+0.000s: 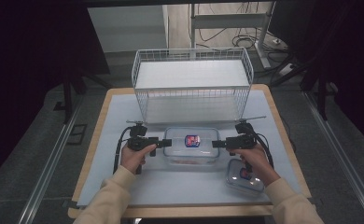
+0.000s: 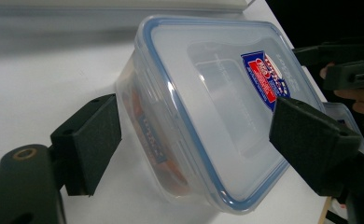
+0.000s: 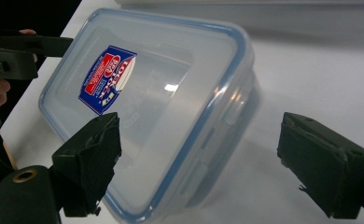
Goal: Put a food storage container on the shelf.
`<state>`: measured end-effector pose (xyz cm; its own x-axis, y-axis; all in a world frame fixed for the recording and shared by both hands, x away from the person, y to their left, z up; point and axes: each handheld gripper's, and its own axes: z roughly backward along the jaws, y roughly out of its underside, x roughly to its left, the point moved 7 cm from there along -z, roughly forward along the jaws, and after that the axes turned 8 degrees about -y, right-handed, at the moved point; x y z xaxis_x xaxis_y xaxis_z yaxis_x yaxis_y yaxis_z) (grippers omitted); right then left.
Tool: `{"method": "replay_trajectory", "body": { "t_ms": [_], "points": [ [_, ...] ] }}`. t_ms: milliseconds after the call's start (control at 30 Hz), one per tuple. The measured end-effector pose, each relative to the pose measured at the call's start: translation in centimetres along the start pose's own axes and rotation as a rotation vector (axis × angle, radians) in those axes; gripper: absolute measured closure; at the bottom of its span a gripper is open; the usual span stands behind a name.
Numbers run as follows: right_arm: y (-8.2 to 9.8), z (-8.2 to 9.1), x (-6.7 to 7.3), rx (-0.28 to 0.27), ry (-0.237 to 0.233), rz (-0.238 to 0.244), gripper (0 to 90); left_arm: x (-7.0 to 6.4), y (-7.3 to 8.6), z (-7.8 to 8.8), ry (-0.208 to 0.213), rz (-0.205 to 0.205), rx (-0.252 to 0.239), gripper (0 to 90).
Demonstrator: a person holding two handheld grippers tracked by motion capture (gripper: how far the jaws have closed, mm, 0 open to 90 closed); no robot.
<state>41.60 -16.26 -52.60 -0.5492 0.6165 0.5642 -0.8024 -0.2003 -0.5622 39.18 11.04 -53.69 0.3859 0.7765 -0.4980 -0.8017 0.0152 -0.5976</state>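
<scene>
A clear plastic box point(image 1: 192, 145) with a blue-rimmed lid and a red-and-blue label lies flat on the white mat in the middle of the table. Something orange shows through its wall point(image 2: 138, 107). My left gripper point(image 1: 167, 143) is open at the box's left end. In the left gripper view its jaws point(image 2: 196, 135) straddle that end, one beside the wall and one over the lid. My right gripper point(image 1: 216, 143) is open at the right end, where its jaws point(image 3: 203, 154) stand wide around the box point(image 3: 157, 107).
A white wire basket point(image 1: 145, 91) stands just behind the box at the back of the table. A smaller lidded container point(image 1: 244, 176) lies at the front right, beside my right hand. The mat's front edge point(image 1: 171, 203) is close to the forearms.
</scene>
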Motion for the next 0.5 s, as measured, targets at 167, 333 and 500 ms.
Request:
{"method": "replay_trajectory", "body": {
  "t_ms": [167,333,500],
  "points": [
    [0.0,-1.1,-0.2,0.026,-0.004,-0.021,13.3,0.0,0.1,-0.6,0.034,0.021,0.020,17.0],
    [-0.1,-2.1,-0.1,0.058,-0.034,-0.051,14.5,-0.1,0.4,-1.4,0.071,0.039,0.048,19.9],
    [0.0,-2.1,-0.2,0.068,-0.073,-0.087,18.5,0.0,0.6,-1.8,0.089,0.049,0.060,25.4]
  ]
}}
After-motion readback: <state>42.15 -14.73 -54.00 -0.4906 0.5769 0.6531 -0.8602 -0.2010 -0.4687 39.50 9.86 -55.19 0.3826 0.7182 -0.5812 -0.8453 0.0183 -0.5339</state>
